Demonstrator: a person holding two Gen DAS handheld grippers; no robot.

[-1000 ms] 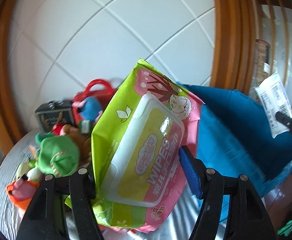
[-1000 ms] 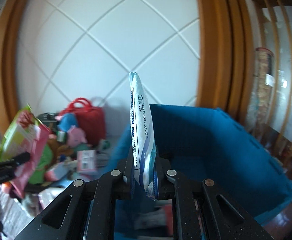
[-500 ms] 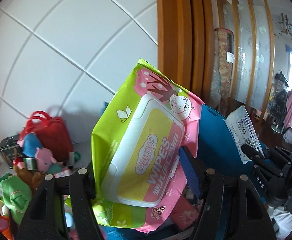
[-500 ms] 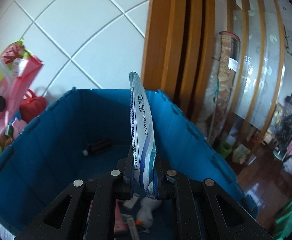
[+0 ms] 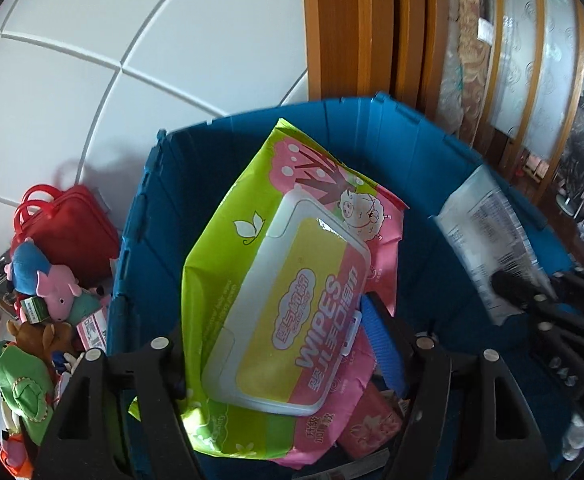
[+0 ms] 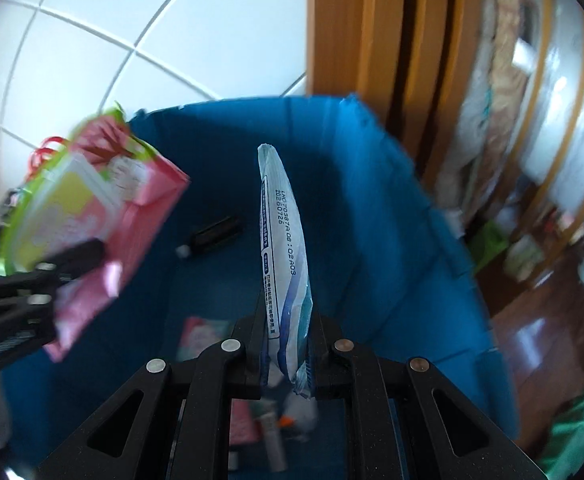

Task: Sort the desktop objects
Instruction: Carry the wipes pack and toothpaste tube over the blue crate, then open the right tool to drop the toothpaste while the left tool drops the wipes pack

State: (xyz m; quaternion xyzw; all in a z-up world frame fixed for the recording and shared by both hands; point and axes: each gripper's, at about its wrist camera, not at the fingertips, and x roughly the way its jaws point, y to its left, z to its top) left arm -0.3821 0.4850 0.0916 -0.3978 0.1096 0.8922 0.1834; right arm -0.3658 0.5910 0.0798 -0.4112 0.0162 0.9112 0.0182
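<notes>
While the left gripper [image 5: 276, 344] squeezed the wipes pack [image 5: 288, 280], loosening slightly, the right gripper [image 6: 288, 356] pinched a thin packet [image 6: 286, 272] tight between its jaws.

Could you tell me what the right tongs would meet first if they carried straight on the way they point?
Probably the floor of the blue plastic bin, near its small black tube; depth is unclear.
</notes>
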